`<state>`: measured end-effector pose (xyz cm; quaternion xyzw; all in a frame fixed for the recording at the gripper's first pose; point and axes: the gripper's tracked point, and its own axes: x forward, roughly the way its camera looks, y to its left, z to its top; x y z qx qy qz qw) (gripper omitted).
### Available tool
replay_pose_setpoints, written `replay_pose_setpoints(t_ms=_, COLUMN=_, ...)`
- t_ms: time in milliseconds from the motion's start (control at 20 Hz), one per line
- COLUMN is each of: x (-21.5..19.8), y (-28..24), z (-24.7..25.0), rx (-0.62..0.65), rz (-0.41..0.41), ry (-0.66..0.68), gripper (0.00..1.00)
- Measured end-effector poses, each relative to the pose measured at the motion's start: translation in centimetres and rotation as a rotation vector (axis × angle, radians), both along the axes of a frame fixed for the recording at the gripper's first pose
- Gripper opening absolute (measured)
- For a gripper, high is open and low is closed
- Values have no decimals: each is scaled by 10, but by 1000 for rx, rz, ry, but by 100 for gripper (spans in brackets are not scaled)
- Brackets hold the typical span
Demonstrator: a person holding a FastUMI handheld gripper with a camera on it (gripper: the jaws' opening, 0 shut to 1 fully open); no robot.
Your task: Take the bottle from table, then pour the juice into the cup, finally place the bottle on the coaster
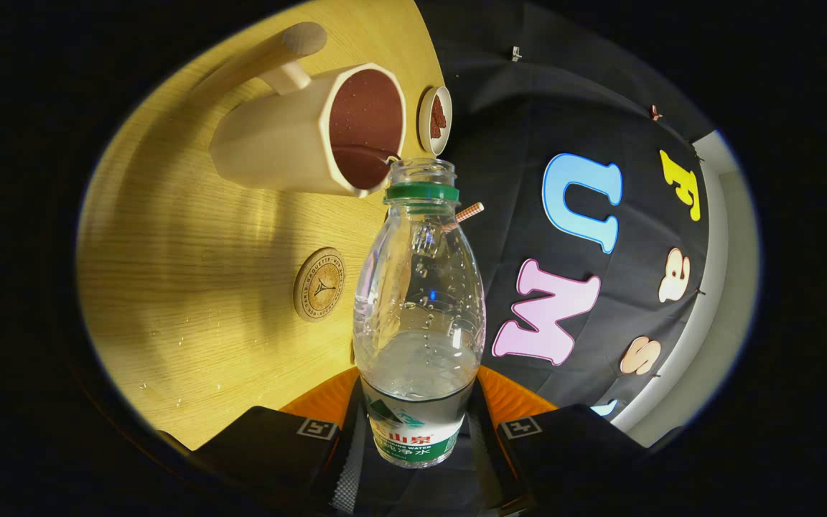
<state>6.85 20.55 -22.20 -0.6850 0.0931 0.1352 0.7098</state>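
Clear bottle [419,301] in tongs [417,438] | mouth at cup [306,133] rim | coaster [319,283] unobstructed

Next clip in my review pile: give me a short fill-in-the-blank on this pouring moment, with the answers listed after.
1. The gripper is shut on the clear plastic bottle, whose cap is ____.
2. The bottle's open mouth sits at the rim of the beige faceted ____.
3. The round cork coaster lies on the ____ table.
4. The neck ring on the bottle is ____.

Missing words: off; cup; wooden; green
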Motion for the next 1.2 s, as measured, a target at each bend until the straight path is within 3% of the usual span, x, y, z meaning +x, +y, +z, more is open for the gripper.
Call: replay_pose_setpoints(t_ms=1200, x=14, y=1, z=12, rx=-92, rz=60, ry=-66, gripper=67)
